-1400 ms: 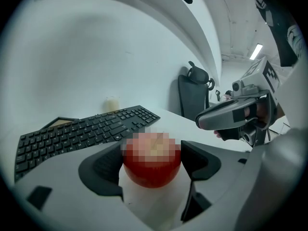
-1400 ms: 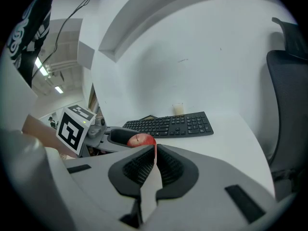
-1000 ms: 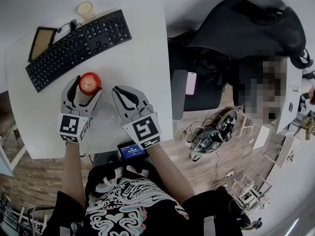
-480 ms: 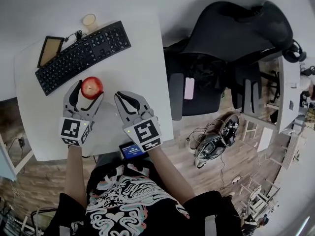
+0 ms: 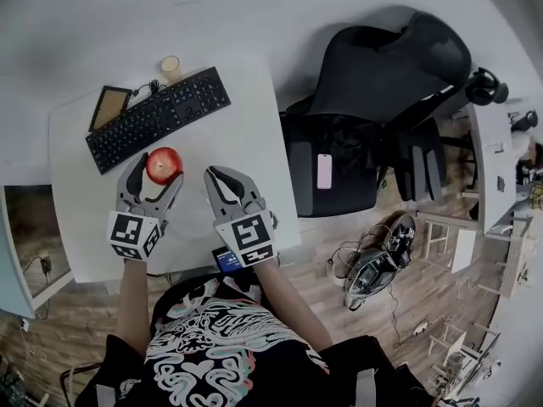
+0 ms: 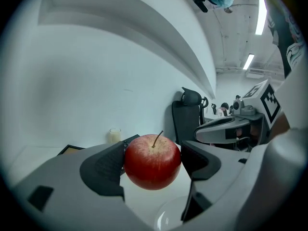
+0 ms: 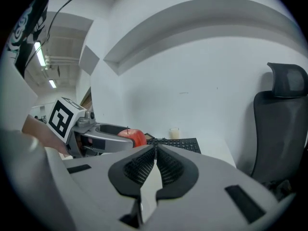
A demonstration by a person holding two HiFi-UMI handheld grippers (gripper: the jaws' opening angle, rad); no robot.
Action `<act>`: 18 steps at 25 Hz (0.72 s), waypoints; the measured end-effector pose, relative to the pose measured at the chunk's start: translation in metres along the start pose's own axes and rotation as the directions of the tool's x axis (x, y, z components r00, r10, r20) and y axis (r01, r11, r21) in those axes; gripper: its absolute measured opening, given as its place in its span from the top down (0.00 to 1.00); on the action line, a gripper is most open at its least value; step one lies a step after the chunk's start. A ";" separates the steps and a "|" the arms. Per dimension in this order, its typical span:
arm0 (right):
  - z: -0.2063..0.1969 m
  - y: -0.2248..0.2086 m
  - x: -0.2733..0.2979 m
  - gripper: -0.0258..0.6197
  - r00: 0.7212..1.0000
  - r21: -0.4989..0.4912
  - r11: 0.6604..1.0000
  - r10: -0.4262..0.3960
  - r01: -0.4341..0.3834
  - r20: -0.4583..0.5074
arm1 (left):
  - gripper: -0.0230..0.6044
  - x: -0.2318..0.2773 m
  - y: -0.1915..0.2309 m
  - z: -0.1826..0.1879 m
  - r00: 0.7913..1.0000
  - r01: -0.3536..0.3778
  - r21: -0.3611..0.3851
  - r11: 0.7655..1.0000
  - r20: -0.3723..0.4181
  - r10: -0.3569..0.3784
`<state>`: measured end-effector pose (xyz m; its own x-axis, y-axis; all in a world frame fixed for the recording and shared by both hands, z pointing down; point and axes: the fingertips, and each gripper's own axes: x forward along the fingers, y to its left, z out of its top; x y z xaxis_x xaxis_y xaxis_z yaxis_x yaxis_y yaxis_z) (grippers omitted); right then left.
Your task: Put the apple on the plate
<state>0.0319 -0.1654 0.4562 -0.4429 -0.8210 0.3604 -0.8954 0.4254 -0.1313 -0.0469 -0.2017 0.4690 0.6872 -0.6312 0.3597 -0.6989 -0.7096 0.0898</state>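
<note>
A red apple (image 5: 163, 165) with a stem is held clear of the white table (image 5: 246, 142), just in front of the keyboard. My left gripper (image 5: 161, 163) is shut on it, a dark pad against each side of the apple (image 6: 153, 161). Low in the left gripper view, the rim of a pale glassy plate (image 6: 166, 219) lies on the table right below the apple. My right gripper (image 5: 212, 175) hovers beside the left one, on its right, shut with its ribbed pads together (image 7: 155, 150) and nothing between them. The right gripper view shows the apple (image 7: 136, 136) behind the left gripper's jaw.
A black keyboard (image 5: 159, 117), a framed pad (image 5: 111, 107) and a small pale cup (image 5: 171, 64) sit at the table's far side. A blue-screened device (image 5: 227, 259) lies at the near edge. Right of the table is a black office chair (image 5: 373, 117) with a phone (image 5: 324, 170) on it.
The head view has pulled back and swung, so the table looks smaller. The left gripper still holds the apple in about the same spot near the keyboard. The right gripper stays shut.
</note>
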 end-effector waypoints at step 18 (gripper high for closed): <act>-0.011 0.051 -0.045 0.91 1.000 -0.027 1.000 -0.004 0.003 -0.021 | 0.39 -0.055 -0.047 -0.015 0.998 0.062 0.005 0.998 -0.012 -0.062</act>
<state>0.0071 -0.1028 0.4433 -0.4382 -0.8144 0.3806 -0.8955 0.4325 -0.1055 -0.0548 -0.1293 0.4589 0.7266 -0.5826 0.3642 -0.6540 -0.7489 0.1068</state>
